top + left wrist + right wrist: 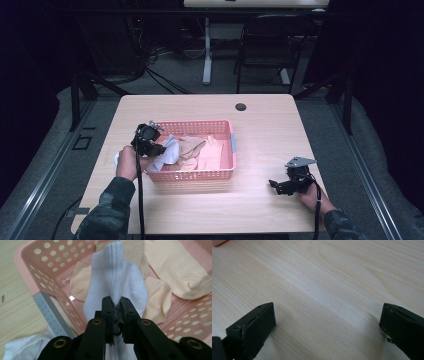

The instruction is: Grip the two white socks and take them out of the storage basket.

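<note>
A pink perforated basket [220, 173] stands mid-table with several beige socks [207, 150] lying in it. My left gripper [148, 143] hovers over the basket's left end, shut on a white ribbed sock [167, 152]. In the left gripper view the white sock [117, 285] runs from the closed jaws of my left gripper [117, 305] down over the beige socks [175, 272], inside the basket wall [30, 275]. My right gripper [278, 185] rests low over bare wood at the table's front right, jaws wide apart, and in the right gripper view nothing lies within the right gripper [328, 322].
Another white cloth [22, 347] lies on the table [260, 125] outside the basket's left wall, by the left hand. A round cable hole [241, 106] sits near the far edge. A chair [270, 45] and desk legs stand beyond the table.
</note>
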`<move>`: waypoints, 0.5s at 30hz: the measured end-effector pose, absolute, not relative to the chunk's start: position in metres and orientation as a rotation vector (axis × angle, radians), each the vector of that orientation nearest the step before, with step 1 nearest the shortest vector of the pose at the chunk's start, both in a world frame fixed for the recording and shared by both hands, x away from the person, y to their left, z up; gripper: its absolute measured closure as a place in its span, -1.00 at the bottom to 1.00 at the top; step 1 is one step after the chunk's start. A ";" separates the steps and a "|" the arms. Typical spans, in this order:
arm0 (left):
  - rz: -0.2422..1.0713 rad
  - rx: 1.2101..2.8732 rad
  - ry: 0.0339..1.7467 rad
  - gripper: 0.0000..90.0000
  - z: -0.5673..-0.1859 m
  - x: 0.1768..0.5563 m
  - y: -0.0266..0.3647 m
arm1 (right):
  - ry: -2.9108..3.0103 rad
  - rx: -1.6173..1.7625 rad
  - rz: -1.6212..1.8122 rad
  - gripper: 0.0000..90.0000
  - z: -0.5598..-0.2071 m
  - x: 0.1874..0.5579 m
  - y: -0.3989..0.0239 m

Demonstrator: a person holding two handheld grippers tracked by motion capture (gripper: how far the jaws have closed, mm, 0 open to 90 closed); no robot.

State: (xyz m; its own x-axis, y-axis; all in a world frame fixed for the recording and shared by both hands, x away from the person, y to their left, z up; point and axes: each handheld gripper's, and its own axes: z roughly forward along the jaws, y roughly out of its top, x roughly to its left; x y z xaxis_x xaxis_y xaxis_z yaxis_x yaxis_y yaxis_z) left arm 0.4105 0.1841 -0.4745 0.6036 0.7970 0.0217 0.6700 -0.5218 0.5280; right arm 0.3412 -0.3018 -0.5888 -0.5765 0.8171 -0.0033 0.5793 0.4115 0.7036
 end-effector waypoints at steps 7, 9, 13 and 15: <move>0.377 2.335 1.152 0.85 -0.456 0.408 0.190 | 2.325 1.203 0.953 -1.00 -0.589 0.341 -0.302; 0.393 2.332 1.149 0.85 -0.451 0.408 0.191 | 2.325 1.203 0.953 -1.00 -0.589 0.341 -0.302; 0.419 2.312 1.144 0.85 -0.438 0.406 0.196 | 2.326 1.203 0.953 -1.00 -0.589 0.341 -0.302; 0.428 2.295 1.143 0.85 -0.432 0.405 0.199 | 2.326 1.203 0.953 -1.00 -0.589 0.341 -0.302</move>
